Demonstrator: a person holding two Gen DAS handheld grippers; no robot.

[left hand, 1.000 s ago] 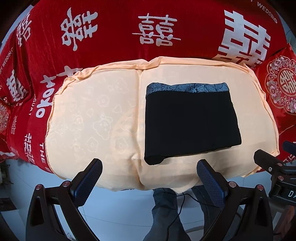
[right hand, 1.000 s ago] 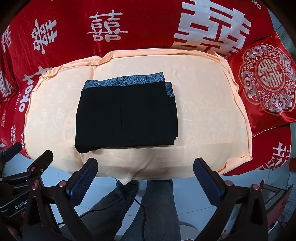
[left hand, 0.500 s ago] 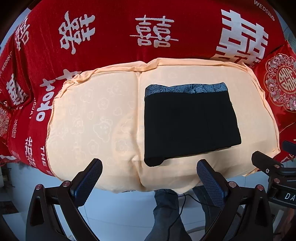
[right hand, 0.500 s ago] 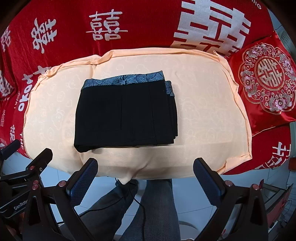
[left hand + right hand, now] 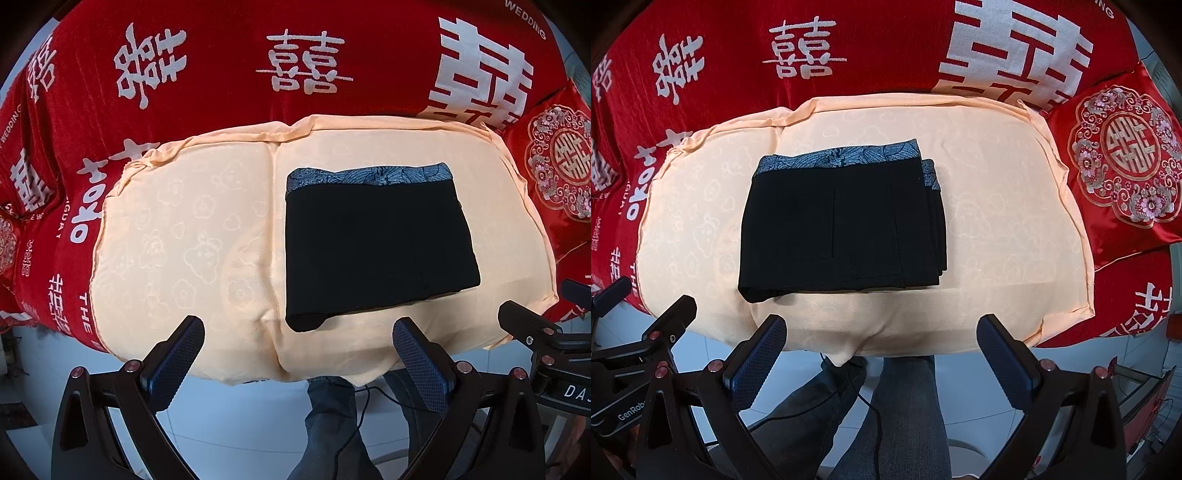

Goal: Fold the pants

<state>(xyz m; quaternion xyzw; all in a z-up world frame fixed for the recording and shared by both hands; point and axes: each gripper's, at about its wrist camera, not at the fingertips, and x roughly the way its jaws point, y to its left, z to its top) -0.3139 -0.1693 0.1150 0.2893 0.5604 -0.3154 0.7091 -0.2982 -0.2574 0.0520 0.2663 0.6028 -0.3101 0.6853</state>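
Both grippers hang off the near edge of the cushion, jaws spread wide, nothing between them — left gripper (image 5: 297, 354) and right gripper (image 5: 881, 350) each show two blue-padded fingers (image 5: 177, 363) well apart. Pants (image 5: 842, 221) lie folded into a compact black rectangle on the peach cushion (image 5: 997, 240), patterned grey waistband (image 5: 838, 157) along the far edge. In the right view the stacked layers step out at the right side of the fold, and the near-left corner bulges a bit. In the left view the pants (image 5: 376, 243) sit right of the cushion's centre crease, apart from both grippers. Cushion rests on a red cover (image 5: 221, 74) with white characters; a red embroidered pillow (image 5: 1123, 158) sits just beside the cushion's right end. Right gripper's fingers also poke into the left view at the right edge, left gripper's into the right view at the left edge. Person's legs (image 5: 901, 417) in grey trousers and a thin black cable (image 5: 868, 402) show below, over a pale floor
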